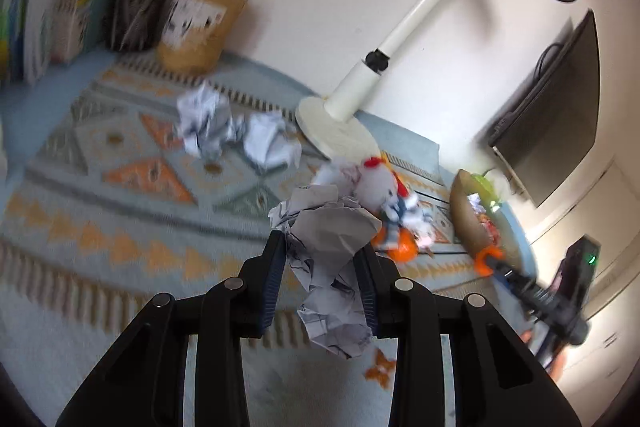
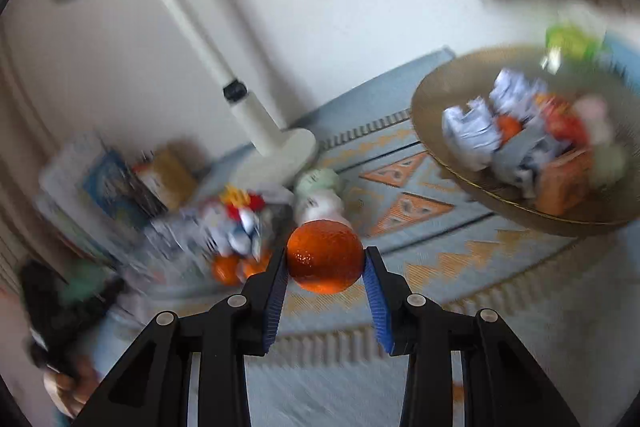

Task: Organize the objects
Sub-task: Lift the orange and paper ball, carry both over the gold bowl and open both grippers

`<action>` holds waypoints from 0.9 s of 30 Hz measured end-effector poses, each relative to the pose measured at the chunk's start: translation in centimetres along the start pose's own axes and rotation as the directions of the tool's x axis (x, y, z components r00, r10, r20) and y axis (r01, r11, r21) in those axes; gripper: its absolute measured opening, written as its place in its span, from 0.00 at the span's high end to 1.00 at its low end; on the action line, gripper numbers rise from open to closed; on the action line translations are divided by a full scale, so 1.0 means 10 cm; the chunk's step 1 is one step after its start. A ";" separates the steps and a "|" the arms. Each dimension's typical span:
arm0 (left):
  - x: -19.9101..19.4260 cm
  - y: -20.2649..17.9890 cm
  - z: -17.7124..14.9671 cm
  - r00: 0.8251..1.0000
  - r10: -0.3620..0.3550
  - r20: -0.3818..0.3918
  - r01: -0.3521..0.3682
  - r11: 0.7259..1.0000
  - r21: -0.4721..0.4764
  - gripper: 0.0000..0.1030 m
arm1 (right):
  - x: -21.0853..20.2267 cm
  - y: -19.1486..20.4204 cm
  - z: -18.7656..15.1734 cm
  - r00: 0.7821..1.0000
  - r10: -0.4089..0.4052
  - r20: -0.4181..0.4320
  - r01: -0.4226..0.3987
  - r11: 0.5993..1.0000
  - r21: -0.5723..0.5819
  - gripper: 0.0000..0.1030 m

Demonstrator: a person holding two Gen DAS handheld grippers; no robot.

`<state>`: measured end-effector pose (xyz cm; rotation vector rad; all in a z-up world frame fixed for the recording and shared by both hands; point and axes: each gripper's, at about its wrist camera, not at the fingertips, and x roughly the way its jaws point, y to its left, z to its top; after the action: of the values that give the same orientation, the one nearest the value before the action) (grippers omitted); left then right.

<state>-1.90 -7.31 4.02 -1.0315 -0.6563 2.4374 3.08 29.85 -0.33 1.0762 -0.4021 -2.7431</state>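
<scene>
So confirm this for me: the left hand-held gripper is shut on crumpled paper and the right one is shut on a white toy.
Not quite. The right wrist view shows the right hand-held gripper shut on an orange ball, not a toy. The left hand-held gripper is indeed shut on crumpled paper.

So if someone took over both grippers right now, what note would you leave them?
Left gripper: shut on a crumpled paper ball.
Right gripper: shut on an orange.
Done: the bowl already holds paper balls and small items.
Left: two paper balls, a plush toy and more oranges lie on the patterned mat. The bowl seems the likely place for both held things.
</scene>
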 end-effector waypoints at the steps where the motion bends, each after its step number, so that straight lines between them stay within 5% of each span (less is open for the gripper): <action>1: 0.02 0.00 -0.03 1.000 -0.006 0.000 0.006 1.000 -0.005 0.69 | 0.00 0.00 -0.05 1.000 -0.002 -0.008 0.002 1.000 -0.012 0.64; 3: 0.10 -0.01 -0.11 1.000 0.016 -0.017 -0.016 1.000 -0.001 0.56 | 0.05 0.00 -0.13 0.999 -0.001 -0.033 0.001 1.000 -0.009 0.64; 8: 0.12 0.08 -0.20 0.997 0.051 -0.064 -0.054 0.998 -0.043 0.52 | 0.05 -0.12 -0.26 0.999 0.001 -0.050 -0.001 1.000 0.004 0.64; 16: 0.15 -0.06 -0.53 0.989 -0.036 -0.140 0.028 0.998 -0.053 0.43 | 0.08 -0.22 -0.31 0.999 0.016 -0.046 -0.015 1.000 0.021 0.64; 22: 0.48 -0.35 -0.48 0.985 0.099 -0.143 -0.088 0.992 0.086 0.42 | 0.09 -0.20 -0.31 0.998 0.024 -0.051 -0.024 1.000 0.008 0.64; 27: 0.71 -0.46 -0.35 0.971 0.153 -0.184 -0.105 0.964 0.245 0.42 | 0.11 -0.23 -0.30 0.998 0.038 -0.058 -0.037 0.999 0.019 0.64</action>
<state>-3.00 1.13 0.56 -1.2343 -0.2342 2.4034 4.23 31.17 -3.86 1.1389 -0.4352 -2.6735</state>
